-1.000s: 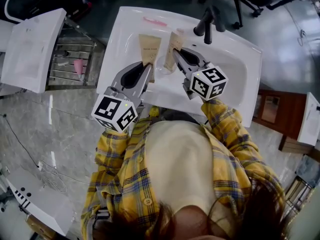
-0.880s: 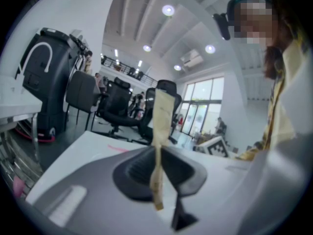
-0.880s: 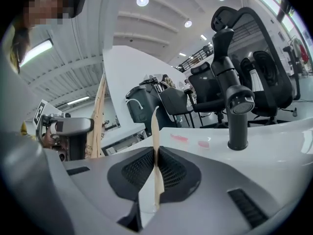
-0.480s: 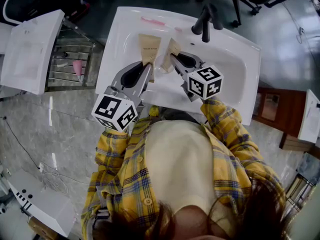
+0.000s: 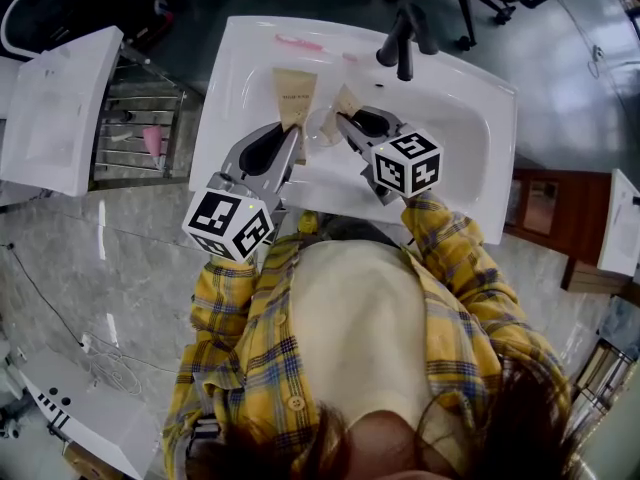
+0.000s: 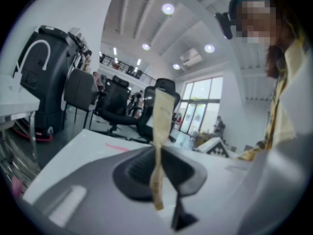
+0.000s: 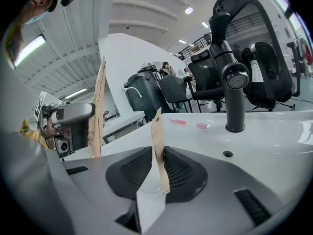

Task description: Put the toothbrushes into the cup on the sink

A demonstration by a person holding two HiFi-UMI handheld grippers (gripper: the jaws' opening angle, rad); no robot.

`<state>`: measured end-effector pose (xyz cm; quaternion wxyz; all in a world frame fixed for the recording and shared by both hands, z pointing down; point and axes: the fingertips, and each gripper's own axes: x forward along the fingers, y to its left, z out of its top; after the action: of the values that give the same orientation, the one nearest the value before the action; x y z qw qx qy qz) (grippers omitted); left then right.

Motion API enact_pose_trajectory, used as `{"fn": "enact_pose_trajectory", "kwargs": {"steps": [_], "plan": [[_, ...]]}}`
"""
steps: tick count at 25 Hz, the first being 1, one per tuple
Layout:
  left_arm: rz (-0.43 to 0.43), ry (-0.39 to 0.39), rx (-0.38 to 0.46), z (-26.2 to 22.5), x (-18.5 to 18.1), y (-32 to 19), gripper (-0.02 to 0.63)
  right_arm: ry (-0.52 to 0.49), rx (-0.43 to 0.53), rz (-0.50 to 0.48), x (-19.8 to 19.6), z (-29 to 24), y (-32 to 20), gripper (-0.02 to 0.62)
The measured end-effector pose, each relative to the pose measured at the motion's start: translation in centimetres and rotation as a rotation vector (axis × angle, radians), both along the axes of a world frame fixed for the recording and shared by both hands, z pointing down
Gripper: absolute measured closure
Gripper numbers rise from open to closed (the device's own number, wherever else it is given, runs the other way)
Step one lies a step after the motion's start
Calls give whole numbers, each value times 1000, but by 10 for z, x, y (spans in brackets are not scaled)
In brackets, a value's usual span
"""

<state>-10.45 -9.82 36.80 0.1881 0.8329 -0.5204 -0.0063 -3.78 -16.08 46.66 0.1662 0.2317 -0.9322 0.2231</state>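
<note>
Since a second ago the right gripper [image 5: 342, 120] has dipped and slid toward 9 o'clock, bringing its short paper packet [image 5: 346, 99] to the rim of the clear cup [image 5: 322, 128]. Its jaws have just been opening a little, yet they stand narrow with the packet upright between the pads. The left gripper [image 5: 295, 133] has not moved. Its jaws are also narrow, pinching the lower end of a long paper packet [image 5: 294, 93] that stands up at 12 o'clock from its tips. The cup sits on the white sink [image 5: 470, 138] between the two grippers, at 3 o'clock from the left one. A pink toothbrush [image 5: 298, 41] lies on the sink's far rim at 12 o'clock from the cup. The black tap [image 5: 400, 38] stands at 1 o'clock.
</note>
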Motion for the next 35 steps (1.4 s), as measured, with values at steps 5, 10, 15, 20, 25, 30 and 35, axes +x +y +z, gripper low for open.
{"fn": "enact_pose_trajectory", "kwargs": {"steps": [5, 10, 15, 20, 25, 30, 35], "plan": [[15, 3, 1, 0, 2, -1, 560, 8, -13, 15, 6, 1, 2, 468], [22, 5, 4, 1, 2, -4, 560, 27, -10, 44, 15, -2, 3, 468], [26, 10, 10, 2, 3, -7, 560, 58, -26, 54, 28, -4, 9, 468], [29, 23, 13, 3, 4, -13, 560, 80, -15, 79, 41, -13, 16, 469], [32, 35, 18, 6, 6, -23, 560, 82, -37, 50, 44, -19, 30, 525], [36, 37, 27, 10, 10, -34, 560, 80, -48, 29, 45, -21, 41, 552], [33, 45, 35, 17, 13, -48, 560, 57, -71, 27, 45, -22, 48, 555]]}}
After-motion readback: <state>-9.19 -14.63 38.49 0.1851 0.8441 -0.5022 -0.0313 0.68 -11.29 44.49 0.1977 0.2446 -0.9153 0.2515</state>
